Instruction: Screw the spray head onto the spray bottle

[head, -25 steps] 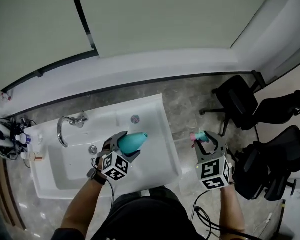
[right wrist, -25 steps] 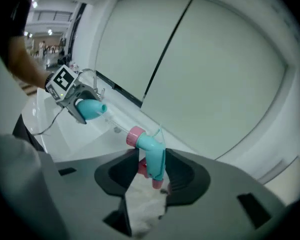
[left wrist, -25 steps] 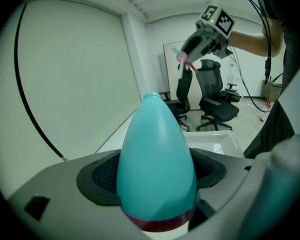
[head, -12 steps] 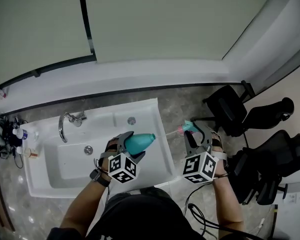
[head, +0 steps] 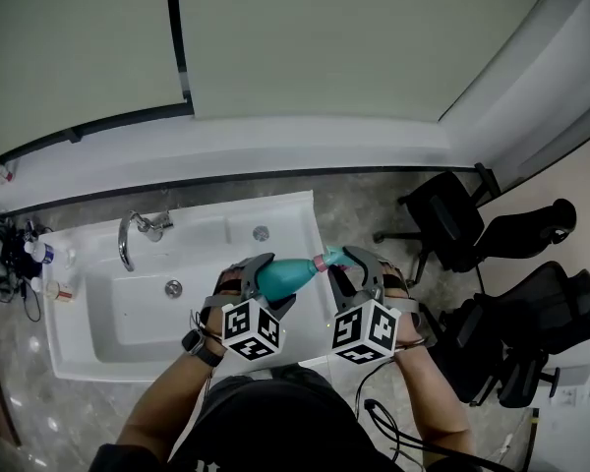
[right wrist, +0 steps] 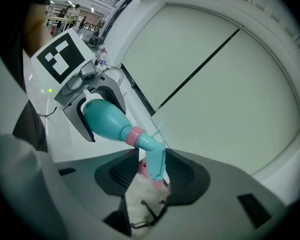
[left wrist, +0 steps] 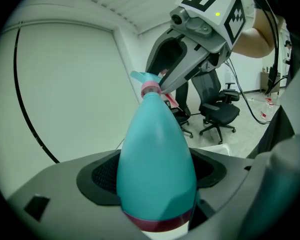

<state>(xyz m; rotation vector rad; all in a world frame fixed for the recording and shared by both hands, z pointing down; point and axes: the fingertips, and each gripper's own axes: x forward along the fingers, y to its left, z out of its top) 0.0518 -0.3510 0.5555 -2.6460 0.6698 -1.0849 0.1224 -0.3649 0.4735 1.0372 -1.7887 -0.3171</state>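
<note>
My left gripper [head: 263, 285] is shut on a teal spray bottle [head: 285, 275], held in the air over the sink's right edge with its neck pointing right. My right gripper [head: 349, 266] is shut on the teal spray head [head: 334, 258], whose pink collar [head: 320, 262] meets the bottle's neck. In the left gripper view the bottle [left wrist: 155, 149] fills the space between the jaws of the left gripper [left wrist: 155, 176], with the spray head [left wrist: 142, 77] at its tip. In the right gripper view the spray head [right wrist: 153, 156] sits between the pads of the right gripper [right wrist: 152, 173], and the collar [right wrist: 136, 136] joins the bottle [right wrist: 104, 118].
A white sink [head: 88, 347] with a chrome faucet [head: 138, 229] lies below my left hand. Small bottles [head: 34, 254] stand at the far left. Black office chairs [head: 462, 224] crowd the floor on the right. A pale wall runs along the back.
My right gripper has moved left with the spray head until its collar reached the bottle's neck. My left gripper has risen a little with the bottle.
</note>
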